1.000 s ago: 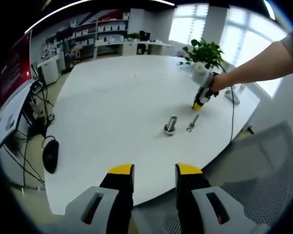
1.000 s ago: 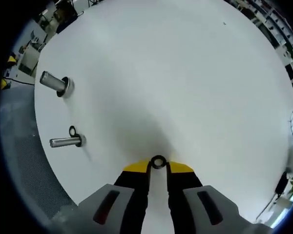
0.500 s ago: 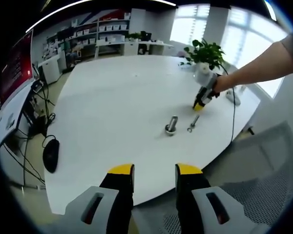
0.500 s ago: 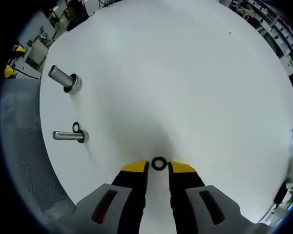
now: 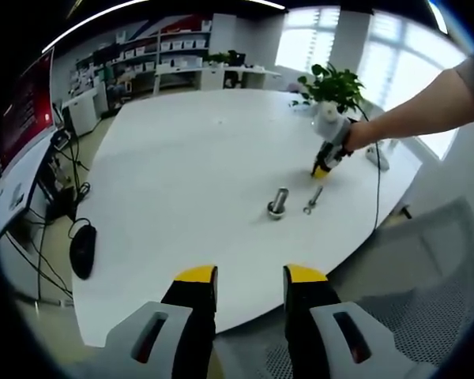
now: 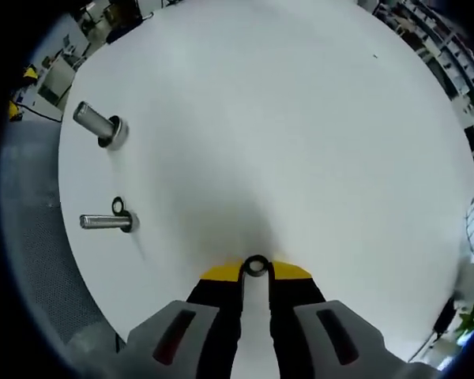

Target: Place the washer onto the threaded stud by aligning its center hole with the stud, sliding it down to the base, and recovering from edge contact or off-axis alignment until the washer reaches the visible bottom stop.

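Observation:
In the right gripper view, my right gripper (image 6: 256, 274) is shut on a small dark washer (image 6: 256, 257), held at the yellow fingertips just over the white table (image 6: 300, 118). Far to the left stands the threaded stud (image 6: 97, 126) on its round base. A second bolt (image 6: 103, 223) lies flat below it, with another dark washer (image 6: 117, 207) beside it. In the left gripper view, my left gripper (image 5: 250, 276) hangs open off the table's near edge. The stud (image 5: 277, 202) and the lying bolt (image 5: 311, 199) sit mid-table. Behind them is the right gripper (image 5: 324, 164), held by a person's arm.
A potted plant (image 5: 332, 88) and a white power strip (image 5: 377, 155) with its cable stand at the table's far right. A mesh chair (image 5: 426, 300) is beside my left gripper. On the floor to the left lie a black object (image 5: 82, 253) and cables.
The right gripper's jaws parted a little around the washer half a second ago and have closed on it again. The left gripper has not moved.

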### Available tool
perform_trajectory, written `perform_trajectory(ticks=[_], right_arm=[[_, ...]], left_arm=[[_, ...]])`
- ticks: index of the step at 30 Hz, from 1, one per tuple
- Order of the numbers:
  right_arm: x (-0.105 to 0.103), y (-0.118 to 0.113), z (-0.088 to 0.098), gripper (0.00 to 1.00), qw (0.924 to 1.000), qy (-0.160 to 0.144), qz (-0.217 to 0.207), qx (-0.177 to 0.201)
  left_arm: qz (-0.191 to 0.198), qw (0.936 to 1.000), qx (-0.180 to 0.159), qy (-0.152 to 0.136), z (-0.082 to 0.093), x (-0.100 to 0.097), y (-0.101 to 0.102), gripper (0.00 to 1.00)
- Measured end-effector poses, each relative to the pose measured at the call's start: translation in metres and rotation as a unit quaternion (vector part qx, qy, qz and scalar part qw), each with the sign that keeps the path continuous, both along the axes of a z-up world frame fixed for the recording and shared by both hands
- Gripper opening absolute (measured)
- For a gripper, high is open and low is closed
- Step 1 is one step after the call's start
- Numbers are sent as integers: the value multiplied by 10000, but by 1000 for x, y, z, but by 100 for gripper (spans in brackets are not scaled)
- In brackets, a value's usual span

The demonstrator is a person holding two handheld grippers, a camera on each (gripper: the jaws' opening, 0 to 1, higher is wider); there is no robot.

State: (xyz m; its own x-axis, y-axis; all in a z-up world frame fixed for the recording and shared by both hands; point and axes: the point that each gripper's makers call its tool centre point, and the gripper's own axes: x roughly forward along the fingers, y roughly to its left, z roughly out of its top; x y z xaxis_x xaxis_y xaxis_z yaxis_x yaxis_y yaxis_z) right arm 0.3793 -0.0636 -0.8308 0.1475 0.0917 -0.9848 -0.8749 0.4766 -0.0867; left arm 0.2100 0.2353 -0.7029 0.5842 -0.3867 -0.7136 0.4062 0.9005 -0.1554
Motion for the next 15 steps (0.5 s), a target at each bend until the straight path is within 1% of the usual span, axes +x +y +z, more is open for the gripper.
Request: perform_trajectory(ticks=[1, 2, 4, 7, 10, 12, 15], right_arm=[[0, 0, 1, 13, 9999, -93, 114, -47], [-1, 0, 1, 13, 9998, -121, 121, -52], [-5, -1, 0, 13, 10000, -7, 13, -48], [-7, 0, 2, 13, 10000, -2, -52, -13], [-9, 4, 6, 13, 9996, 26, -233, 160], [-7, 6, 9, 13, 9993, -24, -271, 247], [-12, 7, 12, 13, 9990, 19, -327, 306]], left_arm=[[0, 10000, -55, -3, 1, 0, -1, 32], [-1, 9999, -108, -24, 2, 0, -2, 32], [3, 9999, -113, -56, 3, 1, -2, 32], [40, 9998, -161, -94, 4, 2, -2, 32], [50, 9997, -185, -132, 6, 3, -2, 32], [28, 9997, -179, -154, 6, 3, -3, 32], [-15, 9997, -185, -153, 6, 3, -4, 32]])
